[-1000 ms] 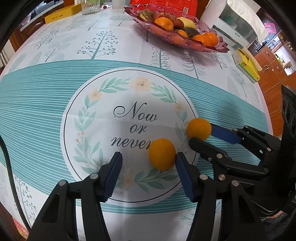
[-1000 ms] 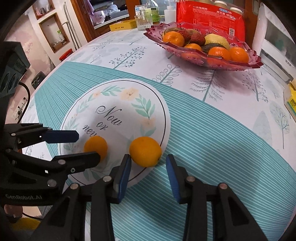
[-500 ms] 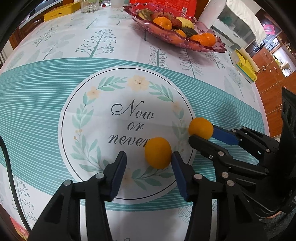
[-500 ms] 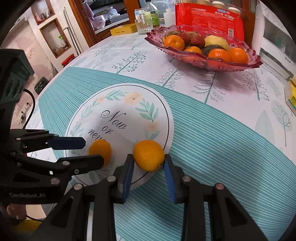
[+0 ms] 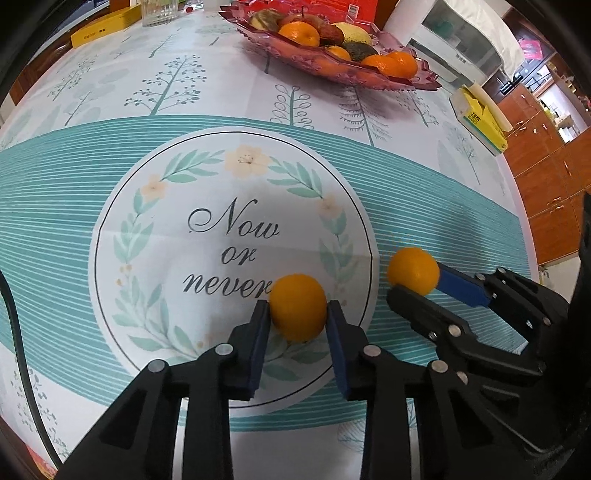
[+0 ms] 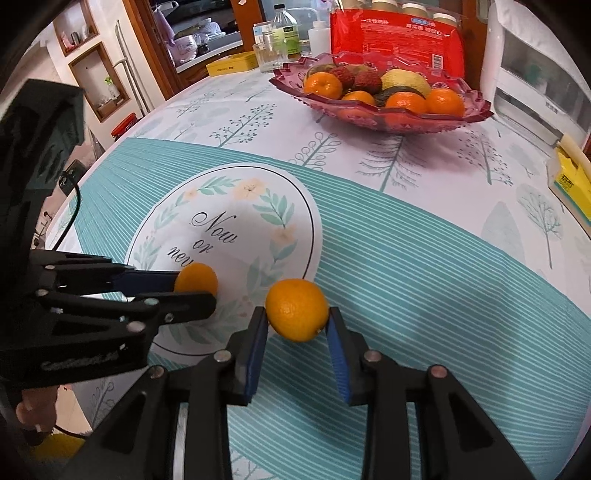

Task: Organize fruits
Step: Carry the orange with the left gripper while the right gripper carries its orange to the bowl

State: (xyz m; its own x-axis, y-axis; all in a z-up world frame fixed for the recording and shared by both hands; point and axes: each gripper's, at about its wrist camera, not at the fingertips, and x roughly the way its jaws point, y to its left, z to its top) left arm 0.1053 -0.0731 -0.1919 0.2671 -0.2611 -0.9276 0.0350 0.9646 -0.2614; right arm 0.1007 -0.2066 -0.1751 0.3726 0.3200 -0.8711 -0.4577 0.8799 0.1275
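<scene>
Two oranges are being gripped at once, one in each tool, low over the printed cloth of the surface (image 5: 332,122). Nearest the left wrist camera, the left tool (image 5: 298,314) is clamping the left orange (image 5: 297,312), its blue pads having just been closing onto the fruit's sides, which is now sitting between them at the lower rim of the "Now or never" wreath circle (image 5: 236,206). Just beside it, the right tool (image 6: 297,317) is pressing its pads against the right orange (image 6: 296,309), which is lying on the teal stripes at the circle's outer edge. Both tools are pointing steeply down and forward, side by side with fingers roughly parallel, and each is showing in the other's view; part of a hand (image 6: 31,410) is peeking out under the left tool's body. Whether either fruit is clear of the cloth yet is hard to tell. Judging by this, the pickup step is finishing, and the next move is probably calling for a lift and a forward carry. Farther off, well apart from both oranges, the red glass fruit bowl (image 6: 476,110) is waiting with tangerines and other fruit heaped inside, so any placement would need to find a free spot without knocking fruit out. Beyond it a red packet (image 6: 397,35) and bottles are standing.
</scene>
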